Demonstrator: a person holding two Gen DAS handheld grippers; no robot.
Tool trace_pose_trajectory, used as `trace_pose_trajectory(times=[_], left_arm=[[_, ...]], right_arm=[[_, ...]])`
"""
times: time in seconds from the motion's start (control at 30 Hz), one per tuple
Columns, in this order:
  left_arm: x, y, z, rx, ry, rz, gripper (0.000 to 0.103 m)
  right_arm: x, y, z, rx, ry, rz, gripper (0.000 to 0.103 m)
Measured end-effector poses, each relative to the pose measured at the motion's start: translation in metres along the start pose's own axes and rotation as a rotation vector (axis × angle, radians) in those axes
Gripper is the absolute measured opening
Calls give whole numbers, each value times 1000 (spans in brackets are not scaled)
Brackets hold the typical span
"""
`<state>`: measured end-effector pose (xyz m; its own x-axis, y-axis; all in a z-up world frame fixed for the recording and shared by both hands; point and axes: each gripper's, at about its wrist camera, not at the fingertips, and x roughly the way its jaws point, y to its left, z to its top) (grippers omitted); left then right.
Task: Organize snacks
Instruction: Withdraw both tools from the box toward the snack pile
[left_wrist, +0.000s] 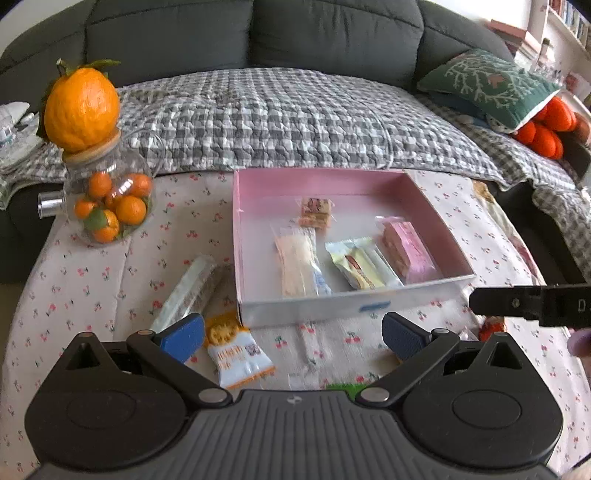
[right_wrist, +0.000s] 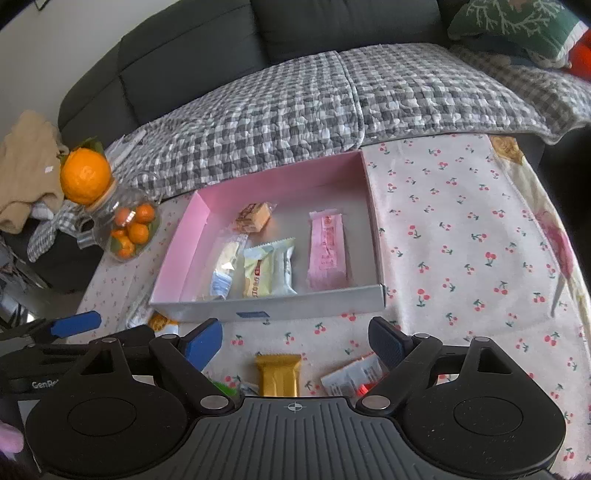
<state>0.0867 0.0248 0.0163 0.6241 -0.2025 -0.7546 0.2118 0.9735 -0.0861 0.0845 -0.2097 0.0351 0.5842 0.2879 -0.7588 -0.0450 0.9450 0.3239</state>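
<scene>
Both grippers empty, jaws wide apart, nothing between the pads. Right gripper (right_wrist: 295, 341) hovering over the near strip of table, in front of the pink box (right_wrist: 207, 212). Gold-wrapped bar (right_wrist: 277, 373) lying almost dead centre between the right fingers, just near of the tips, long axis running near-to-far, so roughly parallel to the fingers; looks ready for a pinch across its short width. White-and-red packet (right_wrist: 352, 374) just right of it, partly under the right finger.

Left gripper (left_wrist: 291, 336) further left; orange-and-white cracker packet (left_wrist: 238, 349) lying just inside its left finger, tilted, with a long clear-wrapped bar (left_wrist: 186, 291) beyond, against the box's left wall.

Judgement: right hand nearer to the gold bar, left hand nearer to the cracker packet.

Box already holding five wrapped snacks, free floor at far right.

Surface: cherry-print tablecloth (right_wrist: 461, 236), soft, slightly wrinkled. Beyond: checked quilt (left_wrist: 280, 118) on dark sofa; glass jar of small oranges (left_wrist: 110, 206) at far left.
</scene>
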Motion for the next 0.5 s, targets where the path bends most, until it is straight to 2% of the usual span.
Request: trace_pose_trajectory(times=[0.5], left_arm=[[-6,8,-40,18,40,-55,102]], right_arm=[[-15,-8,-37,-92,36,-46,90]])
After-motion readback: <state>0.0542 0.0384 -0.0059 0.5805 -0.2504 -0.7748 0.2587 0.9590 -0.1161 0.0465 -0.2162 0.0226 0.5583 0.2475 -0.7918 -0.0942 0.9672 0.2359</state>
